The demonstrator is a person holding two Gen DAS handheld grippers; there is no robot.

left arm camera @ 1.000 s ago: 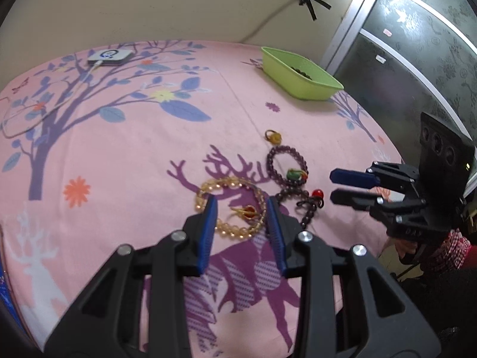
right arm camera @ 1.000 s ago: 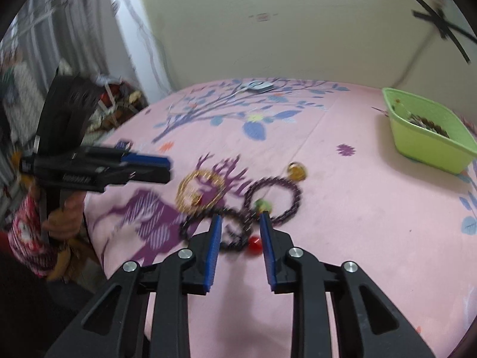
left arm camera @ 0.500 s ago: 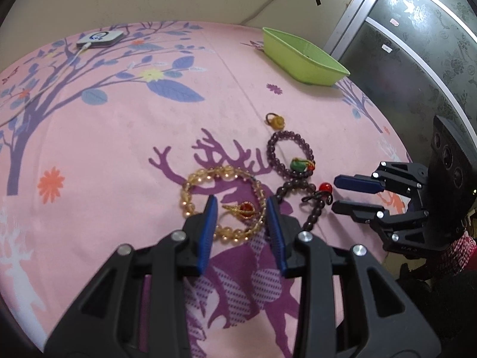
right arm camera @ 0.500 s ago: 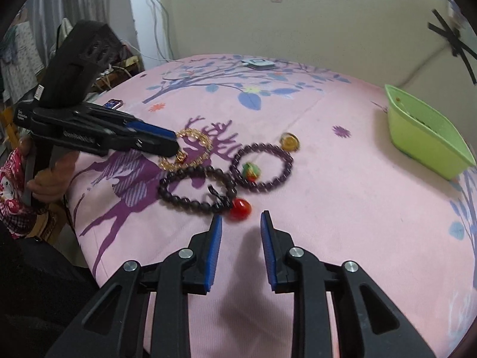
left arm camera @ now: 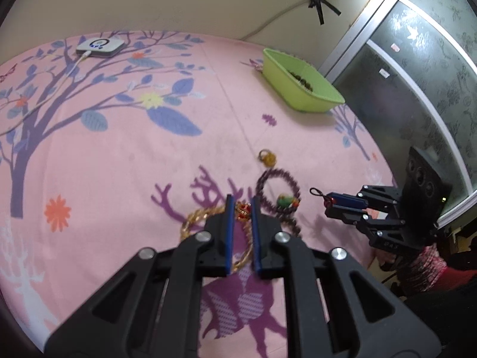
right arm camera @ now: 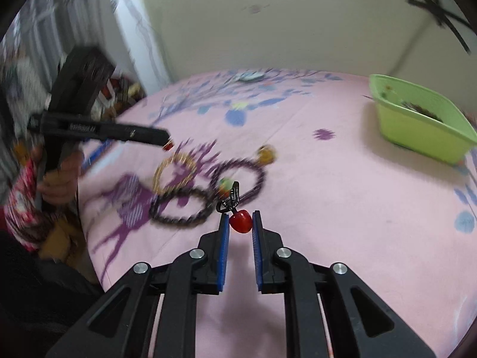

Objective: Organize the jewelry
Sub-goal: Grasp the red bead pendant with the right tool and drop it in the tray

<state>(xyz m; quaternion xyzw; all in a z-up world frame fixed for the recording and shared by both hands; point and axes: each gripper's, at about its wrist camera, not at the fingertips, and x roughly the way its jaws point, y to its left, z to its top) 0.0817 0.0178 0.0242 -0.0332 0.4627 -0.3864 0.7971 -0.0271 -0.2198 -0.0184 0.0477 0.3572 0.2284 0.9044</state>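
Observation:
My left gripper (left arm camera: 242, 208) is shut on the red-and-gold charm (left arm camera: 243, 210) of the amber bead bracelet (left arm camera: 196, 219), lifted a little off the pink cloth. My right gripper (right arm camera: 241, 223) is shut on a red bead charm (right arm camera: 240, 223) with a black cord loop (right arm camera: 231, 198); it shows at the right in the left wrist view (left arm camera: 331, 204). A purple bead bracelet (left arm camera: 278, 186) with a green charm (left arm camera: 284, 201) and a dark bead bracelet (right arm camera: 179, 208) lie on the cloth. A small amber ring piece (left arm camera: 266, 157) lies beyond them.
A green tray (left arm camera: 301, 85) holding dark beads stands at the far right of the cloth (left arm camera: 149, 149), also in the right wrist view (right arm camera: 417, 119). A white device with a cable (left arm camera: 100, 47) sits at the far left. A glass door (left arm camera: 417, 74) is on the right.
Both grippers have closed: the left on the amber bracelet's red-and-gold charm, the right on the red bead charm. Both charms have come up off the cloth.

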